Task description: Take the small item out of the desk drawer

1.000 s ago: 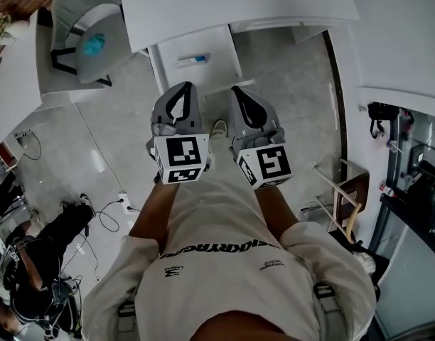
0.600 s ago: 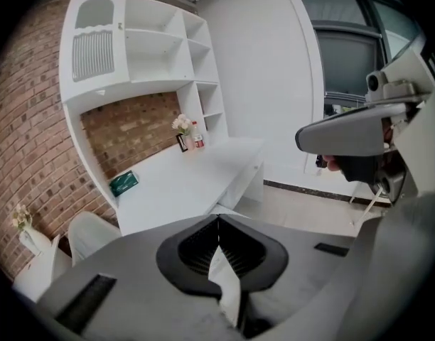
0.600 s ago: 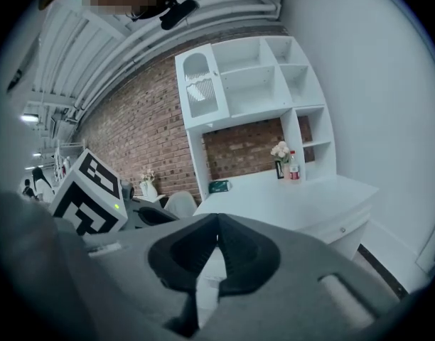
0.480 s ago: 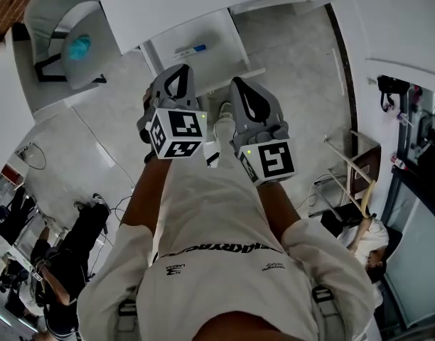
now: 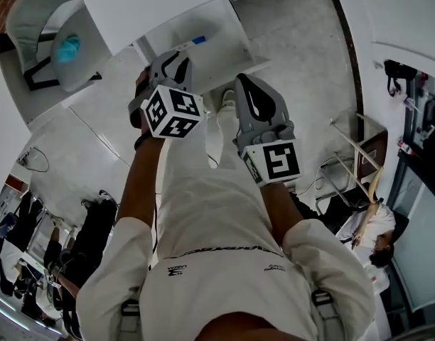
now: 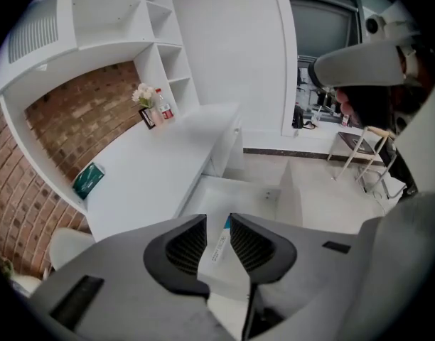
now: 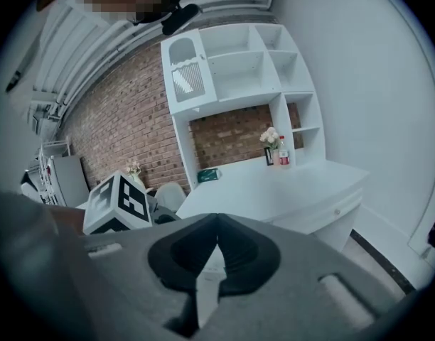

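The white desk drawer [image 5: 221, 27] stands pulled open at the top of the head view. In it lies the small item [image 5: 192, 42], a slim white tube with a blue end. My left gripper [image 5: 169, 62] hovers just short of the drawer's near edge. In the left gripper view its jaws are opening, and the item [image 6: 221, 244] shows through the gap, down in the drawer [image 6: 235, 194], with no pad touching it. My right gripper [image 5: 246, 85] hangs beside the left one over the floor. Its jaws [image 7: 217, 220] are shut with nothing between them.
The white desk top [image 6: 153, 165] carries a green packet [image 6: 88, 180], flowers and a bottle [image 6: 155, 105] under wall shelves. A white chair [image 5: 50, 38] stands left of the drawer. A wooden stool [image 5: 360, 158] and a seated person [image 5: 367, 229] are at the right; cables lie on the floor at the left.
My left gripper has moved forward toward the open drawer and turned a little. The right gripper has kept its place beside it. The head view has swung, so the drawer sits higher and tilted.
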The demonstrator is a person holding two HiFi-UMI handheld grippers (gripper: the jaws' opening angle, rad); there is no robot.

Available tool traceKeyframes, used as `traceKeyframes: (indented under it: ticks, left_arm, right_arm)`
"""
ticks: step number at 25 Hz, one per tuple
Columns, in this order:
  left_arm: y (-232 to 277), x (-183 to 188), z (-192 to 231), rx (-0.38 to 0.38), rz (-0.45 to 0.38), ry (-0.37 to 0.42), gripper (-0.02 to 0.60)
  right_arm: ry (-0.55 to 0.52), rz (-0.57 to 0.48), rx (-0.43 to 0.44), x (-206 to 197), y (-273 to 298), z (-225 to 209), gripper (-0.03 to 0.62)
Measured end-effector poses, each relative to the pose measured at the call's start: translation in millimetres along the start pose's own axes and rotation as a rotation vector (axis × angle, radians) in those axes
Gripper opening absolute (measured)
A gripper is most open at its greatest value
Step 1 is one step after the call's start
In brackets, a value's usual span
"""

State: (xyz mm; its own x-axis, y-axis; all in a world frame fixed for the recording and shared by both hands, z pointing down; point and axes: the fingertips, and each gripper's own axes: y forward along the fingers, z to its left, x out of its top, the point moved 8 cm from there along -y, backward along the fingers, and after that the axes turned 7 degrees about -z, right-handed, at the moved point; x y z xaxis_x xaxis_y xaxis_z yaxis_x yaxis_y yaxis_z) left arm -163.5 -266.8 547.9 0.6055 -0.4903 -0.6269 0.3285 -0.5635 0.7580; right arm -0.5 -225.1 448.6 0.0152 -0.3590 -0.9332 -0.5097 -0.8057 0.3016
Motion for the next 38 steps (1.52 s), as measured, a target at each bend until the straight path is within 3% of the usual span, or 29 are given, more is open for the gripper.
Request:
traceKeyframes:
  ticks: [2,10,15,38]
  left_arm:
    - [14,-7,4,-0.015,0.022,0.038,0.123]
    - [64,-30,-1,-0.094,0.087,0.201,0.152]
    - [95,-45,2,-0.133,0.140,0.253,0.155]
    - [192,-102,-11,-0.309,0.308,0.346,0.153]
  right_arm:
    - [0.000,0.004,-0.004,-5,7,0,0.000]
    - [-0.010,0.031,-0.026,-23,17,-4,0.000]
    - [0.003,0.045,-0.029,-33,26,-5,0.000]
    - [0.043,0.114,-0.069,-66,40,-20,0.000]
